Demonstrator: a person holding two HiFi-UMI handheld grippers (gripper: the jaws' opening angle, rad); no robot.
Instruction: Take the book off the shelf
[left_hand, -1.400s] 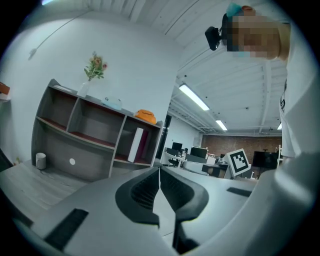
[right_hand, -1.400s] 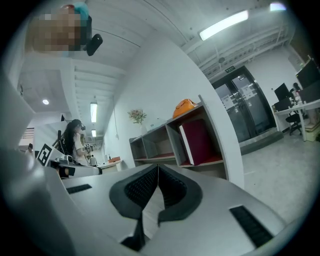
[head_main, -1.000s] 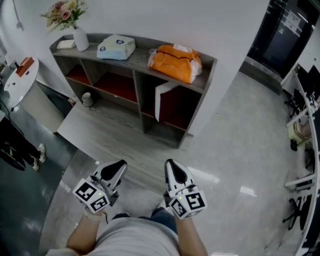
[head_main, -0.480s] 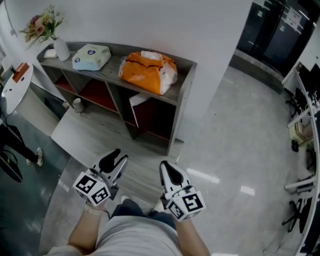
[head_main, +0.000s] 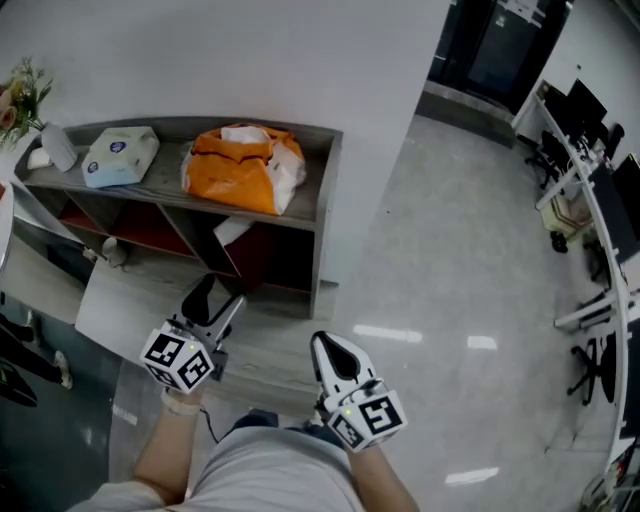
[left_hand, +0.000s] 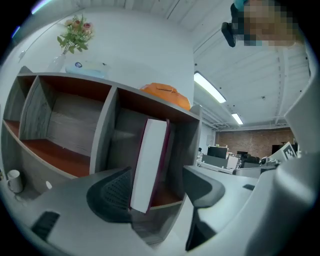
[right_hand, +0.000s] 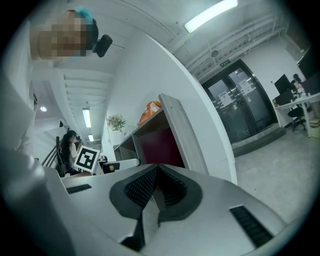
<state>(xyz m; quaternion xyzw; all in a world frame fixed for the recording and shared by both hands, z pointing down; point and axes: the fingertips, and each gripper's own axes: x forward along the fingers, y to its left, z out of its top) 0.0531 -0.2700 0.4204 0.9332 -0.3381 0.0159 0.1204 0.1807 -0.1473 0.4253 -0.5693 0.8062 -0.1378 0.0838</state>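
Note:
A grey shelf unit (head_main: 322, 190) with red-backed compartments stands against the white wall. A book (head_main: 231, 231) with a dark red cover and white page edge leans upright in its right compartment. In the left gripper view the book (left_hand: 149, 167) stands ahead in line with the gap. My left gripper (head_main: 213, 301) points at that compartment, short of the shelf; its jaws are opening, with nothing touching its pads (left_hand: 113, 194). My right gripper (head_main: 329, 354) hangs lower to the right, shut and empty, with its pads (right_hand: 172, 189) together.
On the shelf top lie an orange bag (head_main: 240, 166), a tissue box (head_main: 119, 156) and a white vase (head_main: 56, 146) with flowers. A small cup (head_main: 115, 255) stands on a low grey platform (head_main: 140, 300) before the shelf. Desks and chairs (head_main: 590, 180) line the right side.
The left gripper has moved forward toward the shelf's right compartment and its jaws have spread. The view has swung right, so the shelf sits further left. The right gripper stays shut.

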